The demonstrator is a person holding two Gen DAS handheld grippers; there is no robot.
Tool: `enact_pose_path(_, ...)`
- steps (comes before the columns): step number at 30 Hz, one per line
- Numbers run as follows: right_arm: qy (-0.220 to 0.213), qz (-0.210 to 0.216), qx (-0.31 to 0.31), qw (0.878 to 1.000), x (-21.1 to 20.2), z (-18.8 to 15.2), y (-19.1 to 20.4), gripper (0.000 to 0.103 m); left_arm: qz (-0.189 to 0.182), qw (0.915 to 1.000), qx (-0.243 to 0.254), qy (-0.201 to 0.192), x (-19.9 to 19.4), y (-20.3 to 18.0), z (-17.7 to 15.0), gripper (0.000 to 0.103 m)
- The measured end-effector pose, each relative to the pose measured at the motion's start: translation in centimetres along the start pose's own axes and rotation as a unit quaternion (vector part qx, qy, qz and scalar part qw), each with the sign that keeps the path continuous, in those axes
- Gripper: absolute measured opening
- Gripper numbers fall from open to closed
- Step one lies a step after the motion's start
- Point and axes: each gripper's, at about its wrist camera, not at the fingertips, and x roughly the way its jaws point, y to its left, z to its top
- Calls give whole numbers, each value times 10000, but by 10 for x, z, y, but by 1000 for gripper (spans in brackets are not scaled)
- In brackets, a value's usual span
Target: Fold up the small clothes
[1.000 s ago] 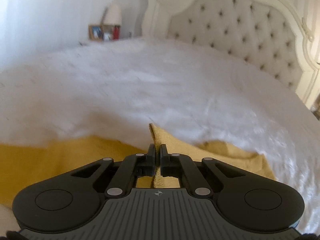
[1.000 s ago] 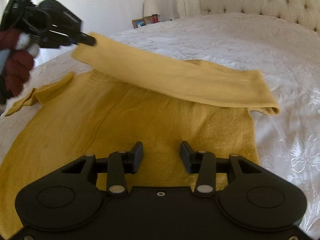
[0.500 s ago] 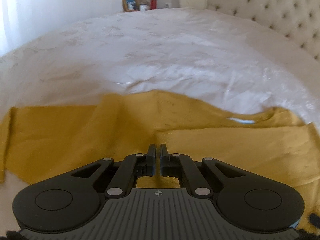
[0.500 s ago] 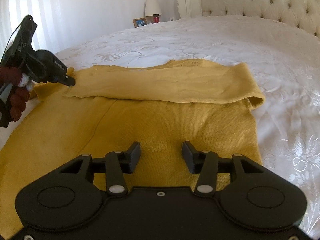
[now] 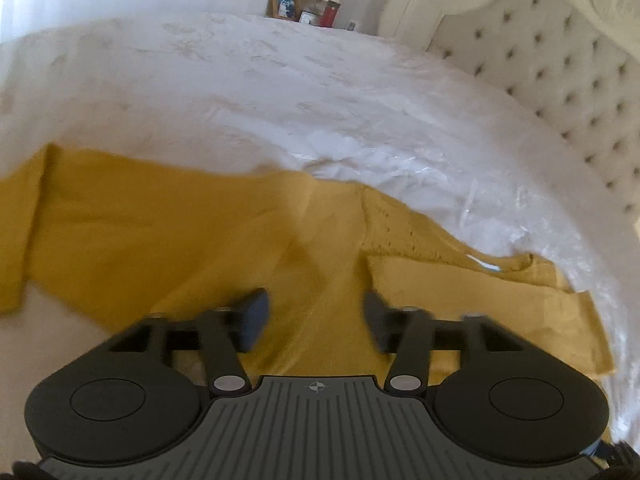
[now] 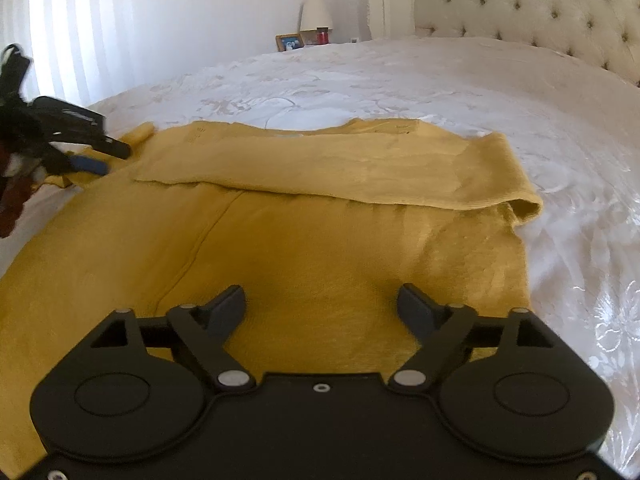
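A mustard-yellow knit sweater (image 6: 320,248) lies flat on the white bedspread. Its right sleeve (image 6: 360,168) is folded across the chest, cuff end toward the left. My left gripper (image 5: 316,316) is open and empty, low over the sweater's left shoulder; it also shows at the far left of the right wrist view (image 6: 104,156). The other sleeve (image 5: 120,232) stretches out to the left in the left wrist view. My right gripper (image 6: 320,304) is open and empty, hovering over the sweater's lower body.
The white embroidered bedspread (image 6: 400,80) surrounds the sweater. A tufted cream headboard (image 6: 540,8) stands at the back right. A nightstand with a lamp (image 6: 316,12) and a photo frame (image 6: 289,42) is beyond the bed.
My left gripper carried the sleeve across the chest, laid it down, opened and let it go, then drew back left. My right gripper opened wider and stayed over the lower body.
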Motion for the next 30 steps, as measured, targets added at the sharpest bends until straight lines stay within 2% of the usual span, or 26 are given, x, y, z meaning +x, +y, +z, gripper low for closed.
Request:
enact_pose_path(2, 28, -9, -39, 10000, 1, 0, 2, 97, 108, 9997, 180, -122, -13, 10, -5, 54)
enact_pose_path(5, 84, -38, -113, 9999, 5, -1, 6, 102, 253, 9981, 503, -241, -31, 24, -8, 59)
enact_pose_path(8, 117, -86, -163, 9998, 6, -1, 7, 102, 608, 9939, 831, -392, -48, 39, -6, 67)
enact_pose_path(14, 150, -170, -239, 9995, 8, -1, 10, 102, 1139, 9845, 1272, -403, -64, 75, -2, 67)
enact_pose_path(17, 164, -184, -249, 9994, 8, -1, 11, 102, 1300, 9822, 1315, -335, -61, 93, -2, 67)
enact_pose_path(20, 174, -195, -254, 9993, 8, -1, 12, 102, 1420, 9795, 1419, -177, -52, 106, -3, 67)
enact_pose_path(26, 195, -208, -265, 9992, 10, -1, 12, 102, 1311, 9738, 1853, -157, -47, 113, -8, 67)
enact_pose_path(28, 201, -204, -255, 9993, 10, -1, 12, 102, 1151, 9772, 1776, -160, -47, 119, -6, 49)
enact_pose_path(30, 201, -202, -256, 9993, 9, -1, 12, 102, 1055, 9821, 1552, -141, -49, 126, -1, 13)
